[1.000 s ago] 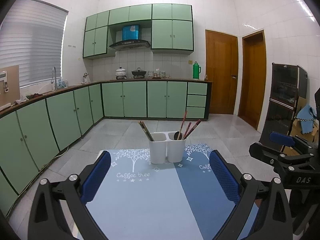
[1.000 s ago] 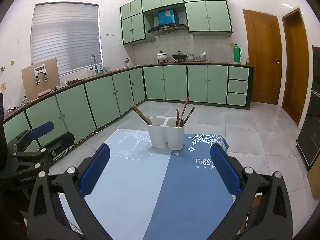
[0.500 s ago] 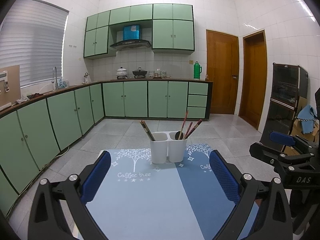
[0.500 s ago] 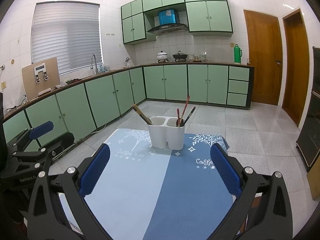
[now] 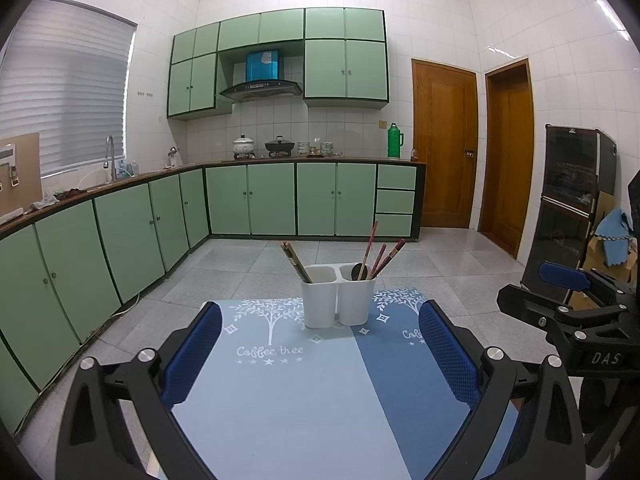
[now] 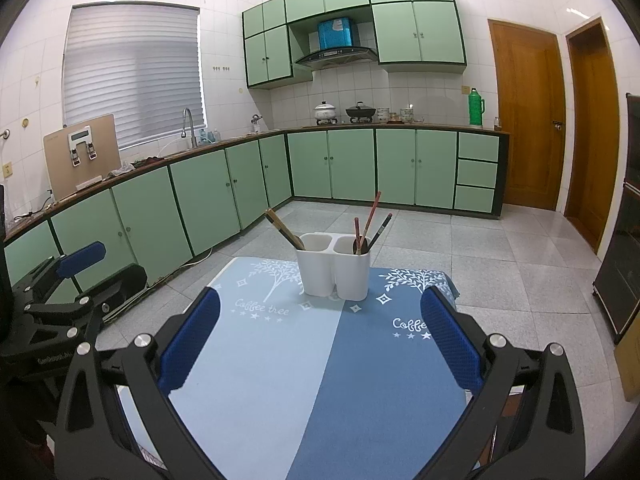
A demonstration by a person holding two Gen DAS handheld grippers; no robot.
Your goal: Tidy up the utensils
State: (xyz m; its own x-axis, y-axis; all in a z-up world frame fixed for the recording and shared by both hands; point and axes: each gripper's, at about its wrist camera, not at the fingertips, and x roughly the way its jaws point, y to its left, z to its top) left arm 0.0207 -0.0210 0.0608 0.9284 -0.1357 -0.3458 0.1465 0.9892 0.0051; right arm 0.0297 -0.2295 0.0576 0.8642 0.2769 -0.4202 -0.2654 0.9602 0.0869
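A white two-compartment utensil holder (image 5: 338, 300) (image 6: 333, 270) stands at the far end of a blue tablecloth (image 5: 304, 400) (image 6: 320, 380). Its left compartment holds a pair of brown chopsticks (image 5: 295, 262) (image 6: 283, 230). Its right compartment holds reddish chopsticks (image 5: 380, 254) (image 6: 372, 216) and a dark spoon (image 5: 356, 272). My left gripper (image 5: 320, 344) is open and empty, well short of the holder. My right gripper (image 6: 320, 328) is open and empty, also short of it. Each gripper shows at the edge of the other's view: the right one (image 5: 568, 280), the left one (image 6: 76, 260).
The table stands in a kitchen with green cabinets (image 5: 256, 200) along the left and back walls, a tiled floor (image 5: 440, 272), two wooden doors (image 5: 444, 144) and a dark cabinet (image 5: 568, 208) on the right.
The left gripper's view has shifted slightly, so the holder sits a little further right. Both grippers stay open and nothing on the table has moved.
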